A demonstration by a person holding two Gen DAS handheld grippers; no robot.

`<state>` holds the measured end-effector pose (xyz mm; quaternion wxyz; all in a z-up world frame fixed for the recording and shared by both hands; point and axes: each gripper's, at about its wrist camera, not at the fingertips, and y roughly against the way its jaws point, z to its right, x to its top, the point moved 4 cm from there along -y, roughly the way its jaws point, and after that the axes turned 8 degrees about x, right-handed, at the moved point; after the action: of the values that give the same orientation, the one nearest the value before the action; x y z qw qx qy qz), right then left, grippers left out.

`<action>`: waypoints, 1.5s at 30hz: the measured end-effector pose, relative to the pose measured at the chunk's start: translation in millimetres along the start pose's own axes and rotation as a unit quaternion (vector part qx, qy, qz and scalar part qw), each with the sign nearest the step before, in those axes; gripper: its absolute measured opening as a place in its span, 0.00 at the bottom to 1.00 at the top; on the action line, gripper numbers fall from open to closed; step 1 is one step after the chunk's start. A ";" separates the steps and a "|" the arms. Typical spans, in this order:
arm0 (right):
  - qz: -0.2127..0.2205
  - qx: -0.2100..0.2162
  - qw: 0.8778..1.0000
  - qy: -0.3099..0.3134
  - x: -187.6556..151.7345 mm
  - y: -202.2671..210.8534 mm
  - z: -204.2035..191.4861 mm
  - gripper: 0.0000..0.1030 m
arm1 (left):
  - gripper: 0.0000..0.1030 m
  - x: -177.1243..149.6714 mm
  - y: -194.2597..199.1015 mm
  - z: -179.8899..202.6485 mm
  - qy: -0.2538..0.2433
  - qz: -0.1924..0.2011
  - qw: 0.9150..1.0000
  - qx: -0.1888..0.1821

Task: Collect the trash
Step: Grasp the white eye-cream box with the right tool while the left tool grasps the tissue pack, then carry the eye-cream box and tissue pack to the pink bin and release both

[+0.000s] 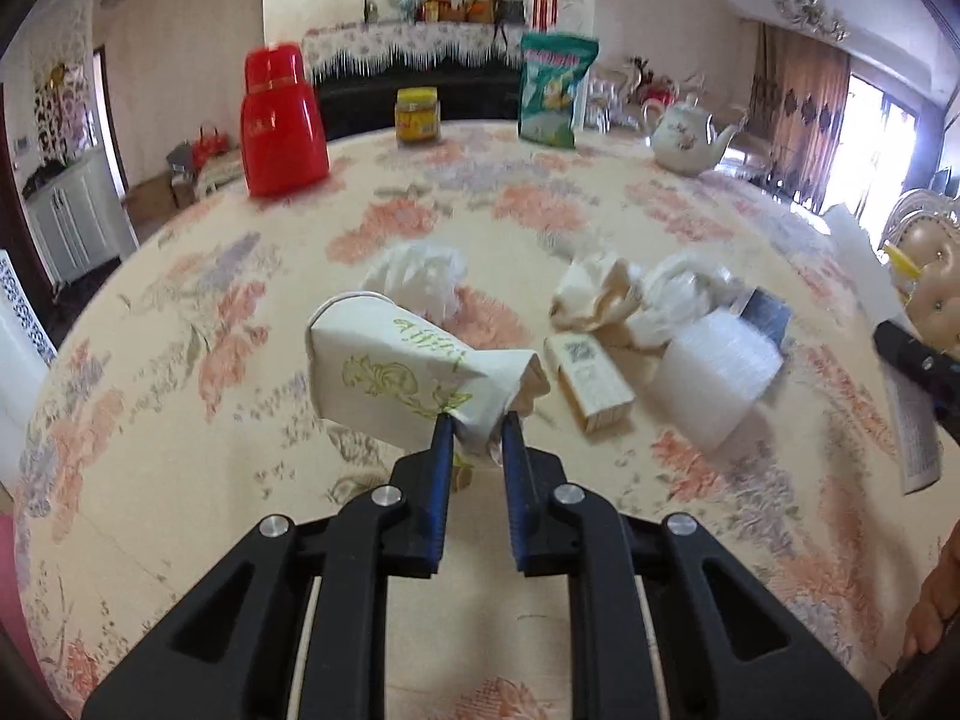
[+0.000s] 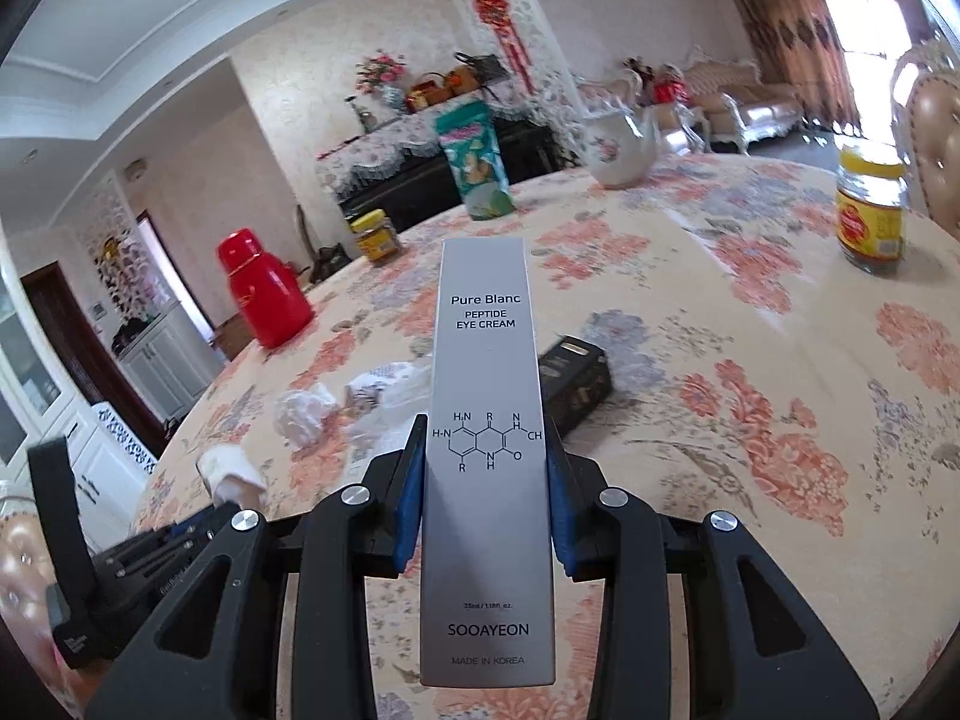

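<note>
My left gripper (image 1: 476, 420) is shut on a crushed white paper cup (image 1: 390, 378) with a green print and holds it above the floral tablecloth. Beyond it lie a crumpled white tissue (image 1: 420, 276), a cream wad of paper (image 1: 600, 294), a small cream carton (image 1: 591, 381), a roll of bubble wrap (image 1: 720, 378) and a dark box (image 1: 765, 309). My right gripper (image 2: 486, 426) is shut on a tall grey eye cream box (image 2: 487, 450). Behind it sit a black box (image 2: 576, 381) and white tissues (image 2: 306, 414). The left gripper shows at the right wrist view's lower left (image 2: 150, 558).
On the round table (image 1: 180, 300) stand a red thermos (image 1: 282, 120), a yellow jar (image 1: 417, 115), a green snack bag (image 1: 555, 90) and a white teapot (image 1: 684, 138). Another yellow jar (image 2: 870, 216) stands at the right. A padded chair (image 1: 930, 252) is beside the table.
</note>
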<state>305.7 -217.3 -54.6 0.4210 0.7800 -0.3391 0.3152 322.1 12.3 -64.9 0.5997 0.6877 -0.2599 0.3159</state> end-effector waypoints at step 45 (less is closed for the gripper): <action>-0.202 0.244 0.921 0.228 -149.4 -51.5 -289.2 0.34 | 0.16 -128.6 162.1 -222.6 0.084 0.091 0.987 0.099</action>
<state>201.7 95.3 -64.3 0.3384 0.8174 0.0184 0.4658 89.8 206.1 -35.8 0.5172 0.6879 -0.2375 0.4503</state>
